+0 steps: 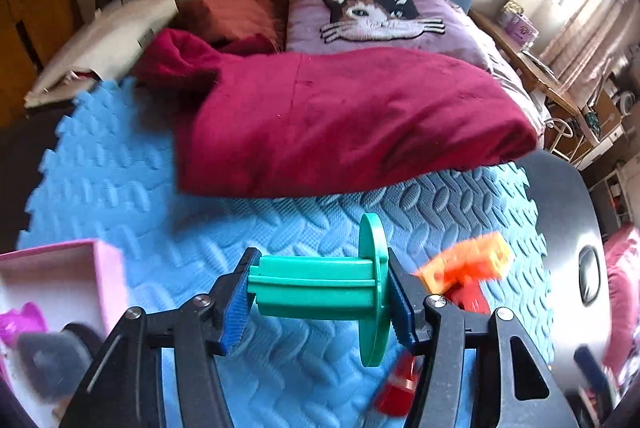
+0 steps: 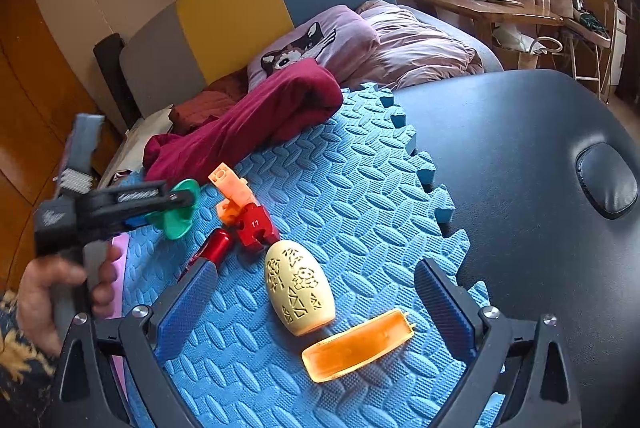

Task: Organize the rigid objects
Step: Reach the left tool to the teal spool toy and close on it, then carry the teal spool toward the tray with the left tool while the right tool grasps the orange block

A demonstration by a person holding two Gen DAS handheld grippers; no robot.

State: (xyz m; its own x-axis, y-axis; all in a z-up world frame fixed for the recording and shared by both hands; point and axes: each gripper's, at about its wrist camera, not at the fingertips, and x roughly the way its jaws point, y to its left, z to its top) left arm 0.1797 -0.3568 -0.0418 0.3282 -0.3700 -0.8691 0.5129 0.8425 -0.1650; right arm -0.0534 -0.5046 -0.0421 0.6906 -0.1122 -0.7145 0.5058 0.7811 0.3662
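A green spool (image 1: 316, 284) with a round flange lies crosswise between the blue pads of my left gripper (image 1: 320, 262), which is shut on its two ends. The right wrist view shows that gripper (image 2: 176, 197) with the spool (image 2: 178, 224), held by a hand at the mat's left side. On the blue foam mat (image 2: 360, 187) lie an orange block (image 2: 232, 187), a red block marked 11 (image 2: 256, 228), a red cylinder (image 2: 214, 248), a cream patterned egg (image 2: 300, 292) and an orange curved piece (image 2: 356, 346). My right gripper (image 2: 316, 268) stands open above the egg, touching nothing.
A pink box (image 1: 108, 268) with a purple item (image 1: 20, 324) inside sits at the mat's left edge. A dark red blanket (image 1: 340, 123) covers the mat's far part, with pillows behind it. The dark padded table (image 2: 520, 167) extends to the right of the mat.
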